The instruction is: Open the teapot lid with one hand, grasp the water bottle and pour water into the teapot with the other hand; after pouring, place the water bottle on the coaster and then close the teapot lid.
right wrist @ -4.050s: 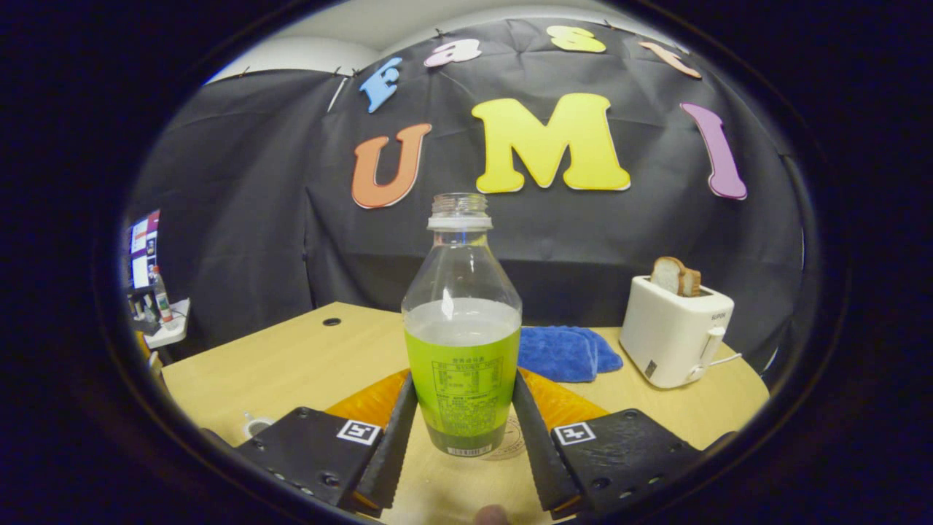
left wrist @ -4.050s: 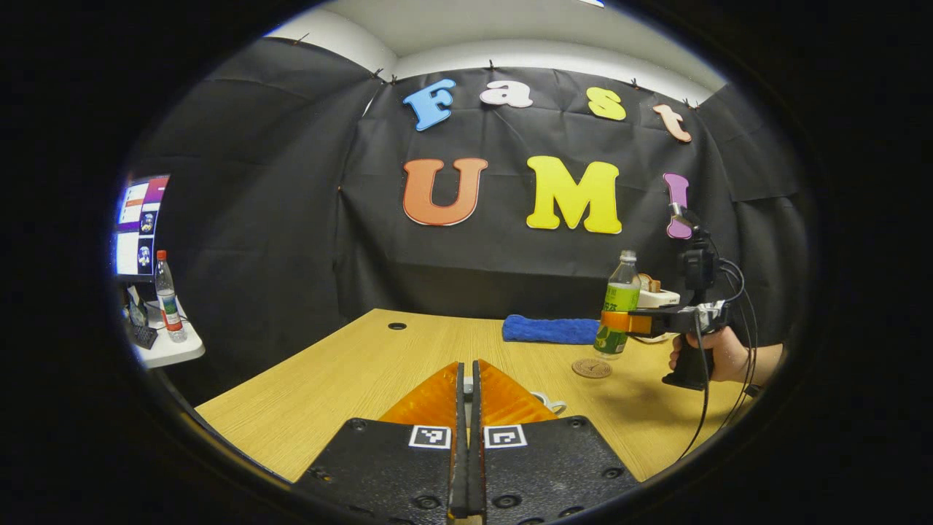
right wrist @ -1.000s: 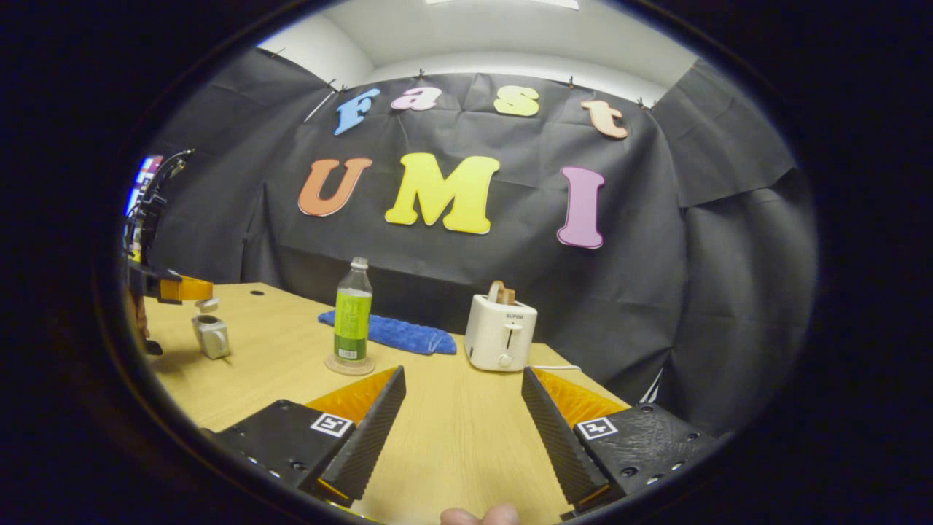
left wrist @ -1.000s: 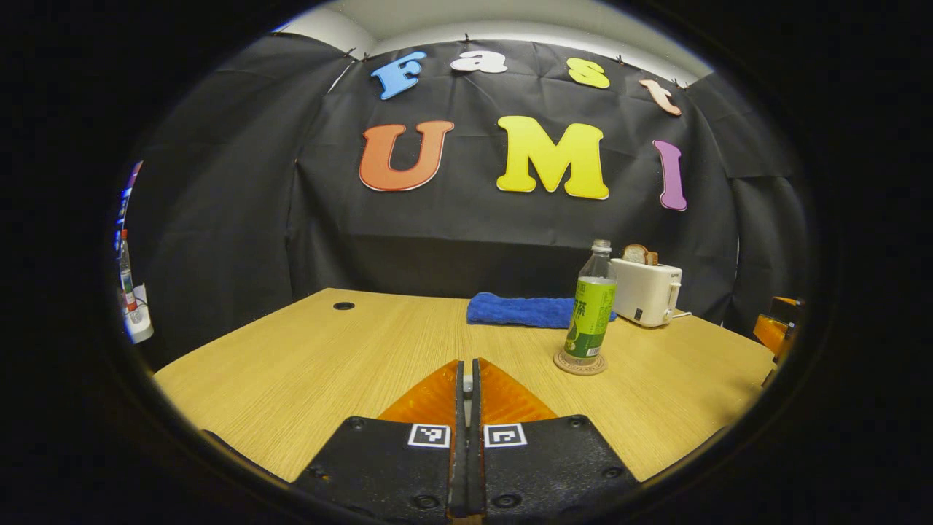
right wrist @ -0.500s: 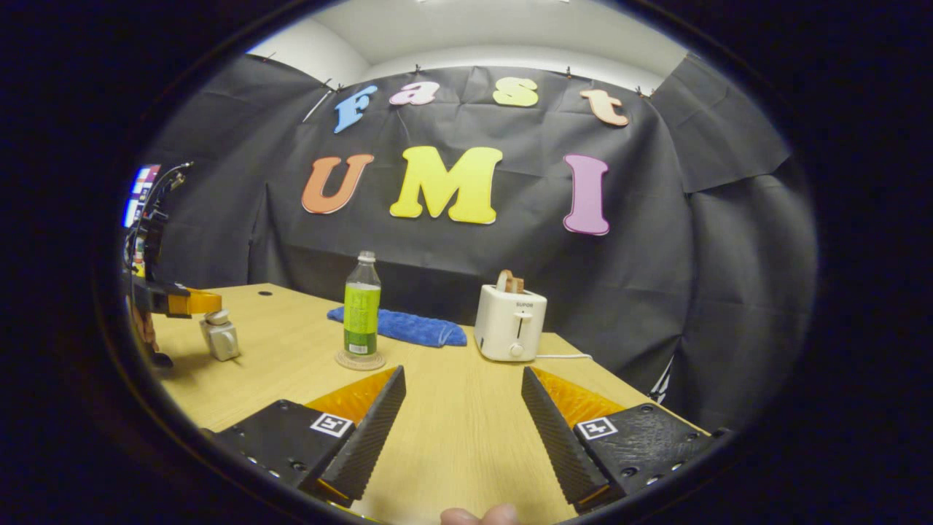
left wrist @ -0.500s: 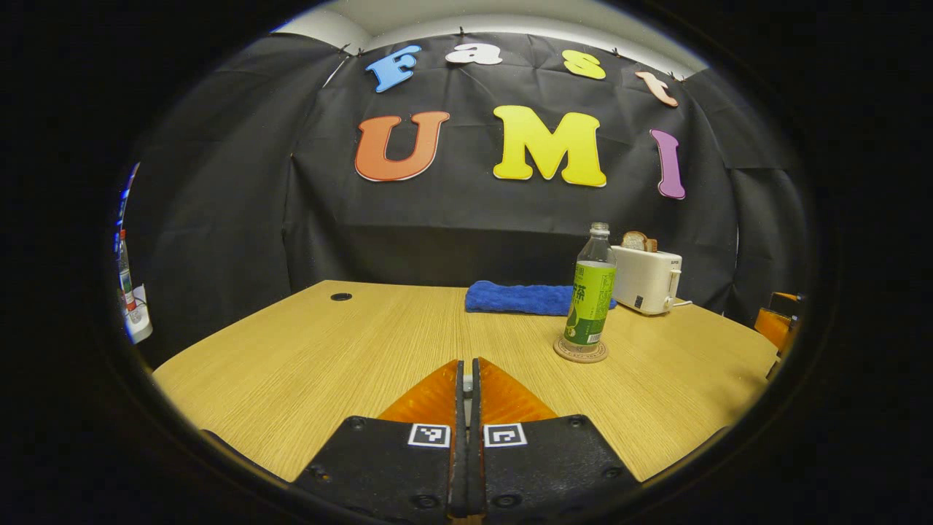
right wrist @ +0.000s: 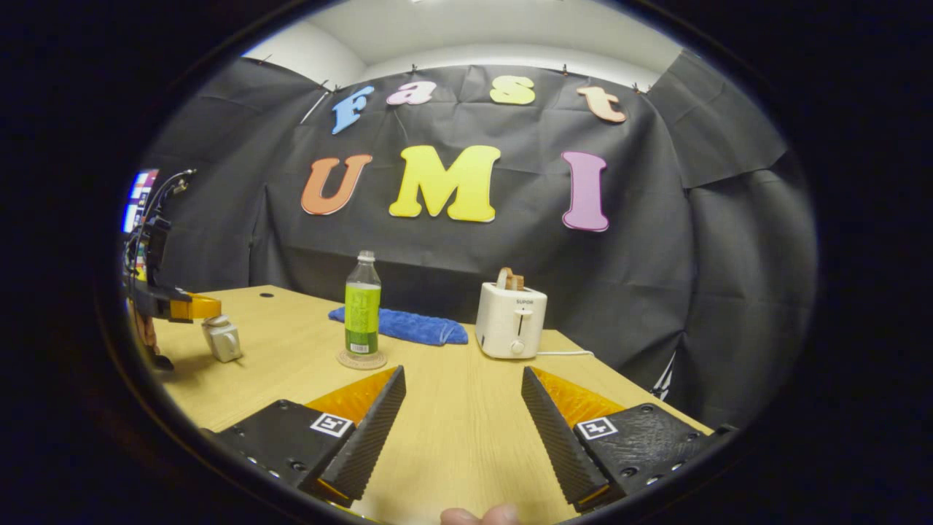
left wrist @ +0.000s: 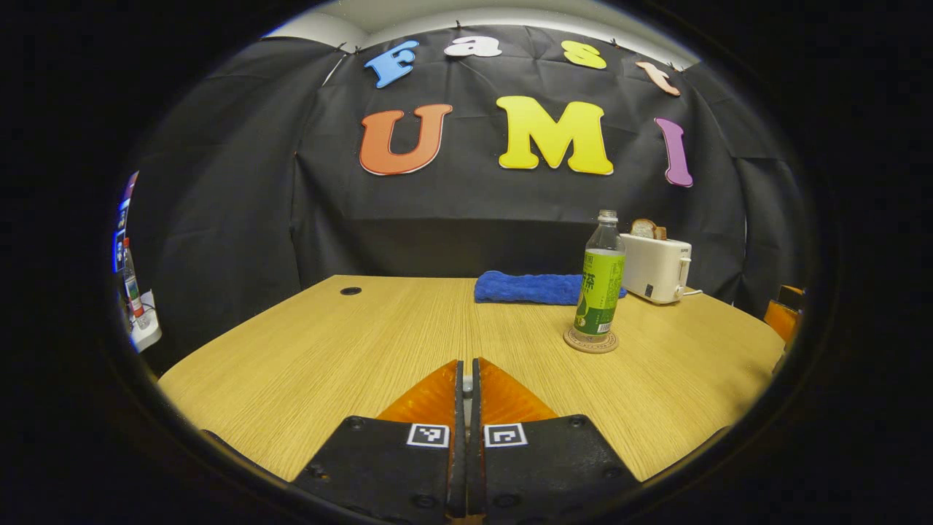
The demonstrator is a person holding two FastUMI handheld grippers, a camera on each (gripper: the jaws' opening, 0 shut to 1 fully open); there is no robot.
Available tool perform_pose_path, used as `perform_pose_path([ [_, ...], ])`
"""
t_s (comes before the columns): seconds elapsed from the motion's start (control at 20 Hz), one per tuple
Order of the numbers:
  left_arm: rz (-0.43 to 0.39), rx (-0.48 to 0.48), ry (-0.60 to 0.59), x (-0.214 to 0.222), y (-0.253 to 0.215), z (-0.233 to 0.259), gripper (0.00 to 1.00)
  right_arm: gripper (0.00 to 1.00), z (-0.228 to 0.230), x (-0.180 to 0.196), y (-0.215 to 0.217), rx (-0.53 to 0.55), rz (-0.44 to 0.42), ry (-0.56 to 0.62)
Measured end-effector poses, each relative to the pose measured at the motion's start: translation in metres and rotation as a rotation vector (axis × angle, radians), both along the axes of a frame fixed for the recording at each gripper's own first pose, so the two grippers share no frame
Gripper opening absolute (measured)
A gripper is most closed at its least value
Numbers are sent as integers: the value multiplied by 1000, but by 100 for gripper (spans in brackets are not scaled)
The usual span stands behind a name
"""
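Observation:
The green-labelled water bottle (left wrist: 601,281) stands uncapped and upright on the round coaster (left wrist: 590,340), also seen as the bottle (right wrist: 362,312) on its coaster (right wrist: 361,359). The small pale teapot (right wrist: 224,341) sits at the table's left with its lid resting on top. The left gripper (right wrist: 200,307) hovers at that lid, held by a hand. In the left gripper view my left gripper (left wrist: 466,379) is shut, with a pale sliver of the lid's knob pinched between the fingers. My right gripper (right wrist: 459,408) stands open over bare table, well short of the bottle.
A white toaster (right wrist: 510,321) with bread stands right of the bottle, and a blue cloth (right wrist: 408,326) lies behind it. The wooden table (left wrist: 328,350) has a cable hole (left wrist: 350,290). A side shelf with a bottle (left wrist: 131,281) is far left. A fingertip (right wrist: 477,516) shows below.
The left gripper has lowered the lid from above the teapot down onto it. The right gripper let go of the bottle on the coaster, backed off and stays open.

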State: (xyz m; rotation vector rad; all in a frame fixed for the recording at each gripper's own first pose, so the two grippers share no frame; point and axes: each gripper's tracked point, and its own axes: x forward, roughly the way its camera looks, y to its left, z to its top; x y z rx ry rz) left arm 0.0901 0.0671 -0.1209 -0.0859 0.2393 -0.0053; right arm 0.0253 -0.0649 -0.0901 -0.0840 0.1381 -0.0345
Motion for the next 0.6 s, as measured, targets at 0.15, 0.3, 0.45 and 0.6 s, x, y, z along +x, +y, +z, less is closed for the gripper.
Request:
perform_pose_path([
  [0.15, 8, 4, 1, 2, 0, 1, 7, 95, 1, -1, -2, 4, -4, -4],
  [0.3, 38, 37, -18, 1, 7, 10, 27, 95, 0, -1, -2, 12, -2, -2],
  [0.45, 83, 62, -51, -3, 16, 27, 100, 95, 0, -3, -5, 36, -10, -3],
  [0.6, 96, 64, -81, -15, 13, 49, 99, 95, 1, -4, -9, 73, -20, 0],
])
